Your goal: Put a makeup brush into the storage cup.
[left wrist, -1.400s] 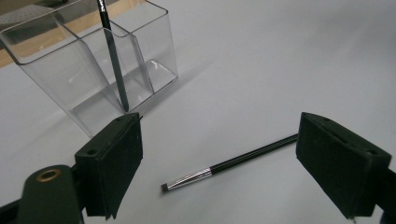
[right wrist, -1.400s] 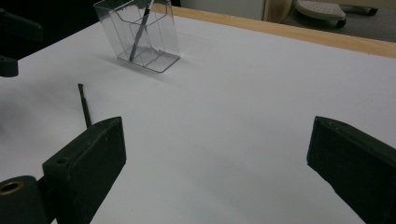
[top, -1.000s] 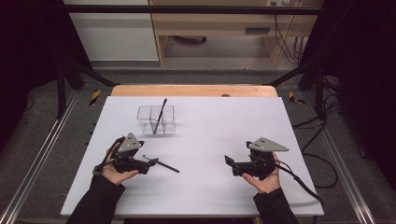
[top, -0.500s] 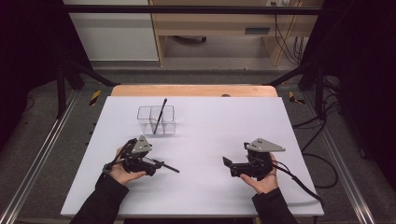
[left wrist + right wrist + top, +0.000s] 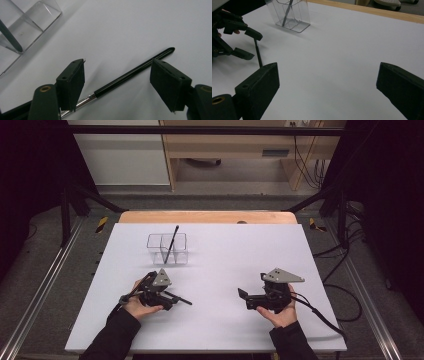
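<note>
1. Black jaws of the left gripper are spread wide, one on each side of a black pen that lies flat on the white table top. Neither pad touches it in the left gripper view; the pen runs diagonally through the gap, its silver section passing under the near jaw and its rounded dark end reaching past the far jaw.
2. High view: left gripper sits low over the table at front left, held by the left hand, grey three-cornered plate on top. The pen pokes out to the right from under it.
3. Right gripper is also spread wide, with bare white surface between the jaws — nothing held. High view puts it at front right in the right hand, jaws pointing left toward the other gripper, cable trailing off to the right.
4. Right gripper view shows the left gripper farther off, open around the pen.
5. Clear plastic holder with compartments stands behind the left gripper, well apart from it. A second dark pen leans in it, tilted, top end above the rim — which compartment, can't tell.
6. Wooden edge runs along the table's far side.
</note>
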`<state>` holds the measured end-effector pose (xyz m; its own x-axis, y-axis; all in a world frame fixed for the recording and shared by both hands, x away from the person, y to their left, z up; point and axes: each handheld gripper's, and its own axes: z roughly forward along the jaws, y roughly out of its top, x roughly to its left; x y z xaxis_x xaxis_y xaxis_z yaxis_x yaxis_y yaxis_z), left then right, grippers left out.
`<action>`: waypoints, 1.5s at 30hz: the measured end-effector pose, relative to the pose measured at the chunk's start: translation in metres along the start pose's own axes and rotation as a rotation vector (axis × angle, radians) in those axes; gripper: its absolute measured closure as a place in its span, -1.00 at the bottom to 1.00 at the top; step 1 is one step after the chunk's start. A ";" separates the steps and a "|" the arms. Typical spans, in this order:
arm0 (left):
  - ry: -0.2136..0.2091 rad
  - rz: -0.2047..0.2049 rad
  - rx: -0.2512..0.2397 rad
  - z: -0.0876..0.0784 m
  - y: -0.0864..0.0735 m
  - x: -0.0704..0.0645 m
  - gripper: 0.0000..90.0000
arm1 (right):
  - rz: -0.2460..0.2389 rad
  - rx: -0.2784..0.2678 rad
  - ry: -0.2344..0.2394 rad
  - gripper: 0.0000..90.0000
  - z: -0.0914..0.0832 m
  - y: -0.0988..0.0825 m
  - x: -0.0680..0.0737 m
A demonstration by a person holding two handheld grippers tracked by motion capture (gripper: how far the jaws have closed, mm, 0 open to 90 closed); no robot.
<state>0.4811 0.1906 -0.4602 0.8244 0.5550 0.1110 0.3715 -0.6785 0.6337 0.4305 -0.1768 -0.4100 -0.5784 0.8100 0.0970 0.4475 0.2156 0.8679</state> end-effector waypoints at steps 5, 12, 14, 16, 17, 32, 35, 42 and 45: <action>-0.003 -0.003 0.013 0.003 0.000 0.001 -0.26 | -0.003 0.005 0.000 -0.89 0.001 0.000 0.000; -0.015 -0.003 0.042 0.007 -0.001 0.000 -0.05 | 0.001 0.001 0.001 -0.88 0.000 0.000 0.000; -0.018 -0.010 0.046 0.007 -0.001 0.000 0.00 | -0.001 0.002 0.000 -0.89 0.000 0.000 0.000; -0.027 -0.013 0.051 0.006 0.000 -0.001 0.06 | -0.001 0.003 -0.001 -0.88 0.001 0.000 0.000; -0.030 -0.017 0.052 0.006 0.000 -0.001 0.10 | -0.002 0.004 -0.001 -0.89 0.001 0.000 0.000; -0.014 -0.025 0.101 -0.002 -0.001 -0.006 0.45 | 0.001 0.001 -0.001 -0.88 0.000 0.000 0.000; -0.018 -0.022 0.114 -0.003 -0.001 -0.007 0.49 | 0.000 -0.002 -0.001 -0.88 -0.001 0.000 0.000; -0.053 -0.014 0.146 -0.006 -0.002 -0.010 0.62 | 0.000 -0.005 -0.001 -0.88 -0.002 0.000 0.000; -0.060 -0.009 0.156 -0.008 -0.002 -0.012 0.66 | 0.000 -0.006 -0.002 -0.88 -0.002 0.001 0.000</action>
<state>0.4670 0.1892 -0.4571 0.8429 0.5349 0.0574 0.4370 -0.7430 0.5070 0.4293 -0.1782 -0.4083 -0.5766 0.8114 0.0961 0.4439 0.2123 0.8706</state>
